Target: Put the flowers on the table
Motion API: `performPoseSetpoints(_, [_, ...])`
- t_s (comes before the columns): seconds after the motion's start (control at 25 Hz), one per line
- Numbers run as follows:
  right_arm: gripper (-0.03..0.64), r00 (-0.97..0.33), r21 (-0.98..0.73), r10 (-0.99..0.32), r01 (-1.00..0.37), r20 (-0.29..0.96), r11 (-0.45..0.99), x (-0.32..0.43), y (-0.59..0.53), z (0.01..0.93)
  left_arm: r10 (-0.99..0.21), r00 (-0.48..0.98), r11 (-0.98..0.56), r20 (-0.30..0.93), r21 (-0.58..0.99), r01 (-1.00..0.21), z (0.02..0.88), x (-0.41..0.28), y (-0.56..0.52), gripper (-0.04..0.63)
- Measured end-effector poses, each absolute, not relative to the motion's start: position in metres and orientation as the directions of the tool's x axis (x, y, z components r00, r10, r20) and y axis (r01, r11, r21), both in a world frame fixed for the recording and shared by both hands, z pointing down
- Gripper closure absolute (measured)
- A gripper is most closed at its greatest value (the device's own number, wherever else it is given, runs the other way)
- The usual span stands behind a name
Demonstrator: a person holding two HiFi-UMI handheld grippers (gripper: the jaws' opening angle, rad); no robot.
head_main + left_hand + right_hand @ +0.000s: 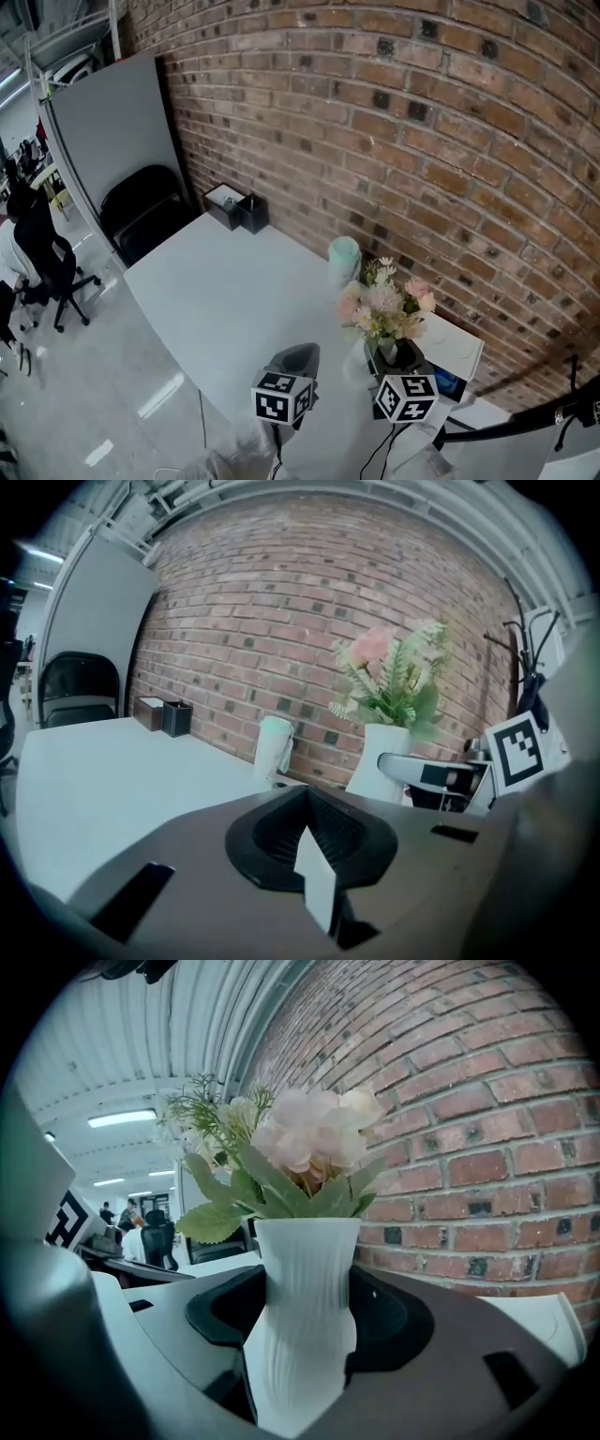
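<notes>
Two tongs to mind: your left tongs (pixel 317 878) hang clenched on nothing above the worktop (pixel 225 300), while your right tongs (pixel 302 1363) grip the white vase (pixel 305 1269) of flowers (pixel 309 1138) near the brick wall (pixel 422 112), where a tilted or early release could tip that top-heavy vase over.

The right gripper (pixel 309 1358) is clamping a white ribbed vase (pixel 305 1279) upright between its jaws. Pink and white flowers (pixel 314 1138) with green leaves (pixel 214 1222) are rising from it, beside a brick wall (pixel 469 1129) at right.
</notes>
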State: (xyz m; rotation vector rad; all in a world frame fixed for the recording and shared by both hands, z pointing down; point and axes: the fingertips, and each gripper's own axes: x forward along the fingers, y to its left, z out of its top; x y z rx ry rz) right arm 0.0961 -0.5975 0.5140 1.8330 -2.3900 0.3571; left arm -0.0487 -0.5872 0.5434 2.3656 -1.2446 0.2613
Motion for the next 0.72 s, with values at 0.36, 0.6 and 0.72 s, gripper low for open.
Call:
performPoseSetpoints(0.36, [0.341,-0.241,-0.116,-0.938,-0.969,0.248,0.219,0.104,-0.638,0.534,-0.719,0.574,-0.47,0.391,0.334,-0.817,0.57,-0.037,-0.618,0.588])
performPoseSetpoints(0.6, [0.341,-0.24,-0.066,-0.939,-0.971,0.244,0.231,0.102,-0.65,0.532,-0.727,0.562,-0.436,0.395,0.368,-0.822,0.578,-0.041,-0.624,0.588])
performPoseSetpoints(0.72, [0.341,-0.252,-0.049,-0.935,-0.968,0.25,0.248,0.097,-0.647,0.533,-0.727,0.557,-0.425,0.402,0.373,-0.825,0.583,-0.043,-0.625,0.588])
